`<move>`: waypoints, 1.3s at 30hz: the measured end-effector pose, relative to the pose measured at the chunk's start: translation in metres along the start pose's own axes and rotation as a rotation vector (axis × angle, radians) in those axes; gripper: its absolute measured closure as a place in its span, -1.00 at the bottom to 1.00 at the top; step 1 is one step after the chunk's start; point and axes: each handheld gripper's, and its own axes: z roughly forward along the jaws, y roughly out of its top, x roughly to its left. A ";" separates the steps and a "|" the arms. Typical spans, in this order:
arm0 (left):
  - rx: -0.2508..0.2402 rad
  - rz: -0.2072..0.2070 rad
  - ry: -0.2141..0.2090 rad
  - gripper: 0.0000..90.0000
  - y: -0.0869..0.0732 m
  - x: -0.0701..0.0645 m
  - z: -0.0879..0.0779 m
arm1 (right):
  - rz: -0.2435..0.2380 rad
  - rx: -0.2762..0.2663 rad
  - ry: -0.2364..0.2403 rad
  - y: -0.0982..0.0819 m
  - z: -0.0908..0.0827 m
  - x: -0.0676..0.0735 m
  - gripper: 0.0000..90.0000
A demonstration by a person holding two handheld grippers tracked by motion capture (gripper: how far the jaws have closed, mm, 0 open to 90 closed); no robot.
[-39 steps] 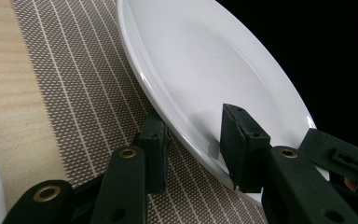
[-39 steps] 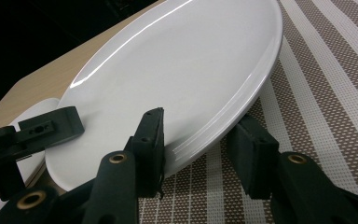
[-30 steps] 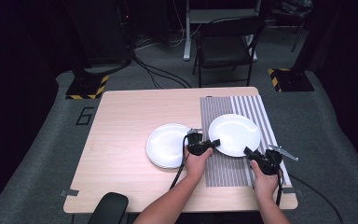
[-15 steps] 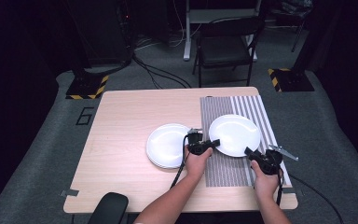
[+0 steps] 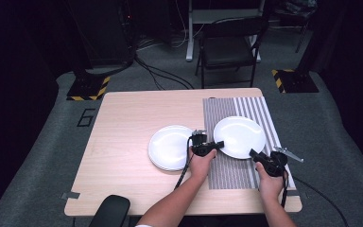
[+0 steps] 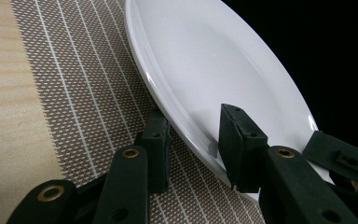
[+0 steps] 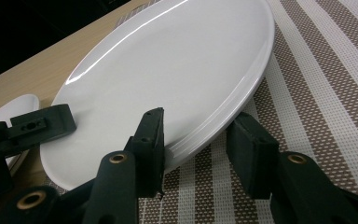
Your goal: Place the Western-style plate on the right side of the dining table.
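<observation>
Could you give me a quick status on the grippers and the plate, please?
Left gripper and right gripper each straddle the plate rim. Plate on striped mat. Nothing in the way.

Two bare forearms come in from the near edge and reach forward, the left one angling from the near left toward the middle. The left hand (image 5: 201, 163) wraps the body of the left gripper (image 5: 216, 144), whose black jaws point right and stand a little apart, one above and one below a thin rim. The right hand (image 5: 269, 182) holds the right gripper (image 5: 254, 153), its jaws pointing far-left, likewise parted astride a rim. A cable trails from each.
</observation>
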 end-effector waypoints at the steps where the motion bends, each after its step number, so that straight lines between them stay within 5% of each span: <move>1: 0.000 -0.004 -0.004 0.43 0.000 0.000 0.001 | -0.006 -0.002 0.000 0.000 0.000 -0.001 0.26; 39: 0.033 0.010 0.068 0.44 0.000 -0.002 0.011 | 0.039 0.030 -0.016 -0.003 0.010 -0.014 0.27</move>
